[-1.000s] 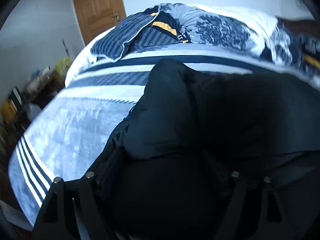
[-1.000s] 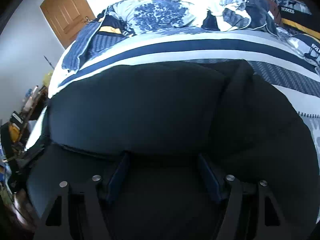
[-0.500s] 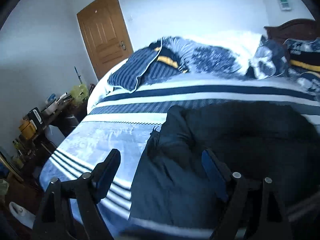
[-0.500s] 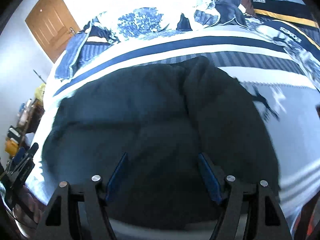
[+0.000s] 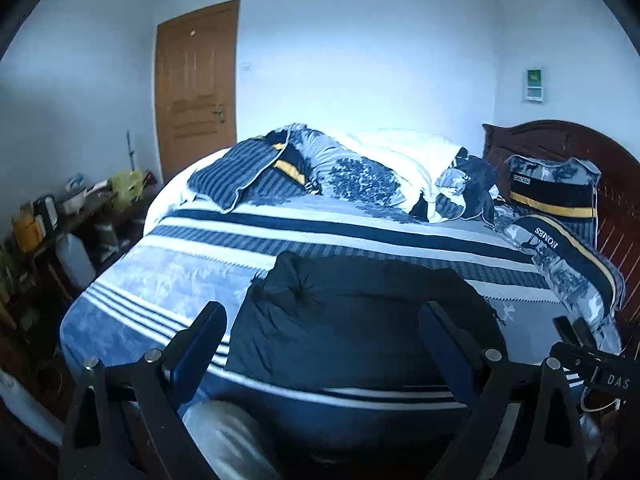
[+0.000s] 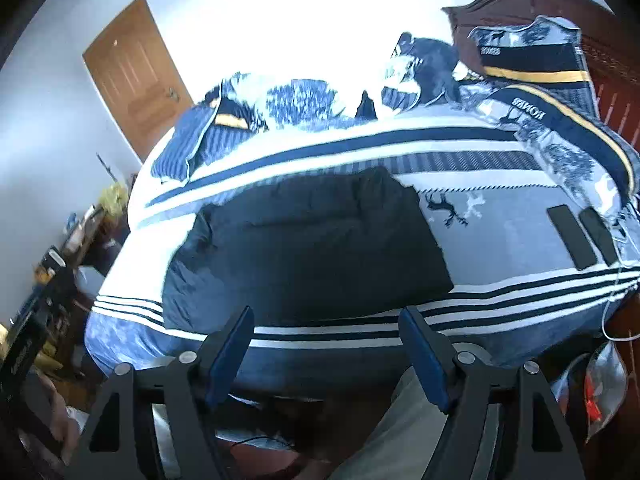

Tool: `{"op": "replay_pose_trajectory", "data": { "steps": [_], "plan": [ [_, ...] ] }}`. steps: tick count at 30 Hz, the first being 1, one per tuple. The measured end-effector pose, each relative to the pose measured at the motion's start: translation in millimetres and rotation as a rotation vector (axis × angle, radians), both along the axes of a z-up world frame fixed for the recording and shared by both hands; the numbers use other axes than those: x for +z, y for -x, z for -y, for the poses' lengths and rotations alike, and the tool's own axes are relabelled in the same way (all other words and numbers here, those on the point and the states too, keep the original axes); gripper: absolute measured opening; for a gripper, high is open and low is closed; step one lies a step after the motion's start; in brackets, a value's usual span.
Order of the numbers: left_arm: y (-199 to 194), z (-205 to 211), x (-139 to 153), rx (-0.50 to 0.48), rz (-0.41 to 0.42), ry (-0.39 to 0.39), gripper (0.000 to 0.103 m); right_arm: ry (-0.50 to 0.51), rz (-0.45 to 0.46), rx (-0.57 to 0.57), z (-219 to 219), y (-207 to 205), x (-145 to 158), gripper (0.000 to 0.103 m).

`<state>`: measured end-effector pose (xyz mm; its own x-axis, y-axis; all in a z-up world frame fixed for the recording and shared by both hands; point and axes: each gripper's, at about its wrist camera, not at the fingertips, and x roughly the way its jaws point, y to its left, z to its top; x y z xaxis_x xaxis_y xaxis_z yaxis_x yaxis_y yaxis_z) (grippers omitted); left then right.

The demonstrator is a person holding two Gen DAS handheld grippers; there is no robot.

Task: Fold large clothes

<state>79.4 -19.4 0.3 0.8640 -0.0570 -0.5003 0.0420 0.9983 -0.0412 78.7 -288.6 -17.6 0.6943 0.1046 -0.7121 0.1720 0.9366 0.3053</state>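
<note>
A dark navy garment (image 5: 360, 320) lies folded in a rough rectangle on the striped bedspread (image 5: 168, 280), near the bed's front edge. In the right wrist view the same garment (image 6: 312, 248) lies flat, its left side a little rumpled. My left gripper (image 5: 322, 316) hangs above and in front of the garment. Its jaws are opening, with nothing between them. My right gripper (image 6: 326, 316) is held off the bed's front edge, open and holding nothing. Neither gripper touches the cloth.
Pillows (image 5: 556, 196) and a bunched duvet (image 5: 360, 172) fill the far side by the wooden headboard (image 5: 560, 140). Two black strips (image 6: 568, 236) lie on the bed at right. A cluttered side table (image 5: 64, 208) stands left, a door (image 5: 196, 84) behind. A trouser leg (image 6: 400, 420) is below.
Both grippers have drawn back and up from the garment, which filled both views before and now lies folded on the bed. The left jaws stand wider apart.
</note>
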Motion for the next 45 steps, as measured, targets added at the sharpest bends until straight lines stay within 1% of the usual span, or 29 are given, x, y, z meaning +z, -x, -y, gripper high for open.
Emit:
{"op": "replay_pose_trajectory", "data": {
  "steps": [3, 5, 6, 9, 12, 17, 21, 24, 33, 45],
  "plan": [
    [14, -4, 13, 0.018, 0.002, -0.007, 0.097, 0.024, 0.032, -0.009, -4, 20, 22, 0.078],
    [24, -4, 19, 0.033, 0.025, -0.027, 0.097, 0.047, 0.057, 0.000, -10, 31, 35, 0.078],
    [29, -3, 22, 0.054, 0.038, -0.049, 0.097, 0.057, 0.069, 0.007, -14, 35, 41, 0.078],
    [37, 0, 27, 0.059, 0.047, -0.086, 0.097, 0.079, 0.094, 0.031, -23, 43, 51, 0.079],
    [40, 2, 29, 0.043, 0.037, -0.083, 0.097, 0.101, 0.111, 0.056, -35, 46, 57, 0.079],
    [41, 3, 28, 0.045, 0.039, -0.101, 0.097, 0.147, 0.117, 0.072, -47, 45, 58, 0.079],
    [36, 3, 22, 0.035, 0.008, -0.098, 0.097, 0.160, 0.122, 0.077, -48, 44, 58, 0.079],
    [34, 1, 19, 0.037, 0.002, -0.102, 0.097, 0.166, 0.129, 0.072, -47, 44, 59, 0.079],
    [19, -2, 8, 0.021, -0.047, -0.089, 0.097, 0.152, 0.143, 0.068, -43, 39, 57, 0.079],
    [-18, 2, -17, 0.021, -0.135, -0.100, 0.097, 0.116, 0.113, 0.078, -40, 8, 35, 0.079]
  ]
}}
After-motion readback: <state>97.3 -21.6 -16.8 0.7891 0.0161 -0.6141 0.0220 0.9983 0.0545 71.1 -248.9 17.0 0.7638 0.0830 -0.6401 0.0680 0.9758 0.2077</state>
